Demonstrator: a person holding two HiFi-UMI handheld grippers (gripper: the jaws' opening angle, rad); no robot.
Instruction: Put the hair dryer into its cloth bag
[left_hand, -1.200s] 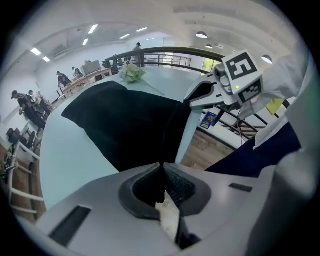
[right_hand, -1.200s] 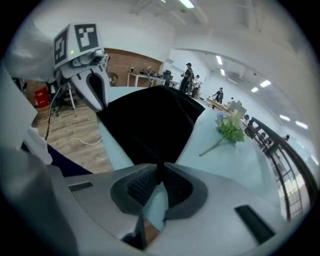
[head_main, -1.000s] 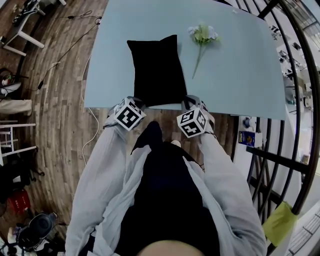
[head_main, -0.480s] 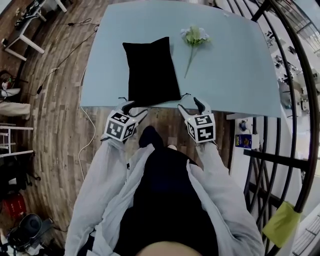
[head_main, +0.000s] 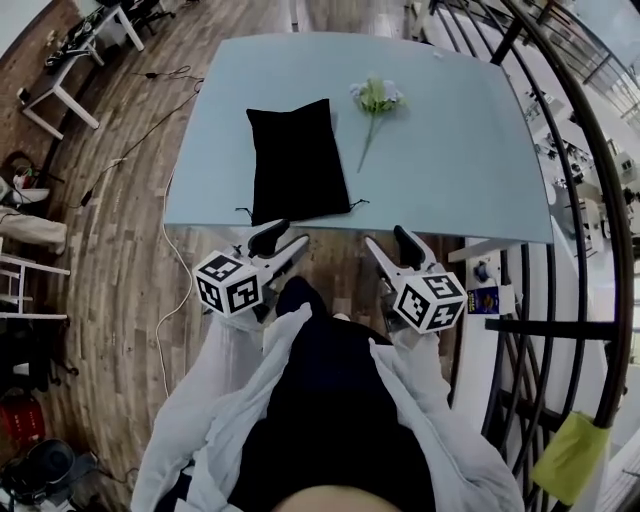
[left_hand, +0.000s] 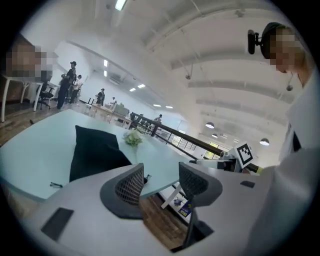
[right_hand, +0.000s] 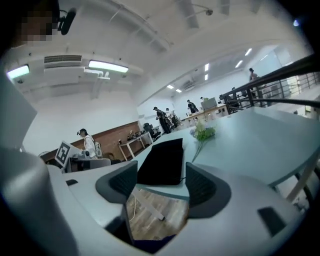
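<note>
It looked like a large open-plan lab or workshop hall. Beyond the pale blue desk (head_main: 460, 150) stood work tables (right_hand: 127, 145) and several people (left_hand: 67, 82). A black railing (left_hand: 180, 134) ran beside the desk, a wooden floor (head_main: 110, 260) lay beneath it, and strip lights (right_hand: 107, 66) hung overhead.

On the pale blue rectangular table (head_main: 455, 170), 2 things stand in the way: the flat black cloth bag (head_main: 297, 160) at the near left, reaching almost to the near edge, and the small green-and-white flower sprig (head_main: 372, 103) just right of it, not touching. The table's right half lies open. A black metal railing (head_main: 585, 190) curves past beyond the right edge.
</note>
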